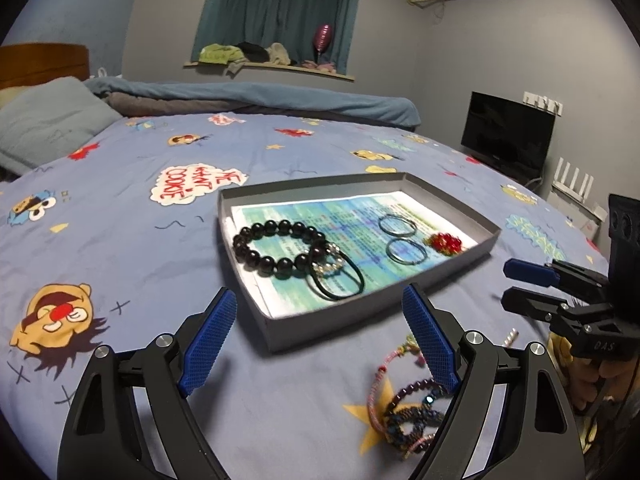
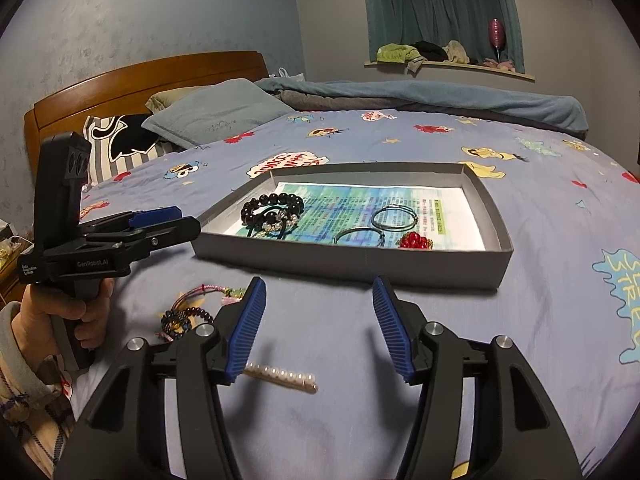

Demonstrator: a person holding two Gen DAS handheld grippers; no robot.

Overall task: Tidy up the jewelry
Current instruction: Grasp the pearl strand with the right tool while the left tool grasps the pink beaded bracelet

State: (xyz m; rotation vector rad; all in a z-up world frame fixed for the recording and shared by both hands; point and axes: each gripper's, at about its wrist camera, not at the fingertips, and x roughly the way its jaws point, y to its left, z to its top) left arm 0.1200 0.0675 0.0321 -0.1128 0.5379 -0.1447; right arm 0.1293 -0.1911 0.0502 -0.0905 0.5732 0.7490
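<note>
Midway: tray part filled, loose pieces left on the bed

Clearly the sorting is partway done. Left tool (image 1: pixel 320 332) hovers wide open and empty; a tangle of woven and beaded bracelets (image 1: pixel 404 408) lies on the bed just under its right finger. Ahead of both tools sits the grey tray (image 2: pixel 352 260), holding a black bead bracelet (image 1: pixel 280 248), a hair tie, two hoops (image 1: pixel 398 224) and a red bead charm (image 2: pixel 414 240). Right tool (image 2: pixel 318 328) is equally open and empty, with a pearl bar clip (image 2: pixel 282 376) between its fingers, near the left one. Next likely calls for lowering and closing on that clip.

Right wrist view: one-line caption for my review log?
Open right tongs hover over a pearl bar clip on the cartoon bedsheet, before the grey cardboard tray.
</note>
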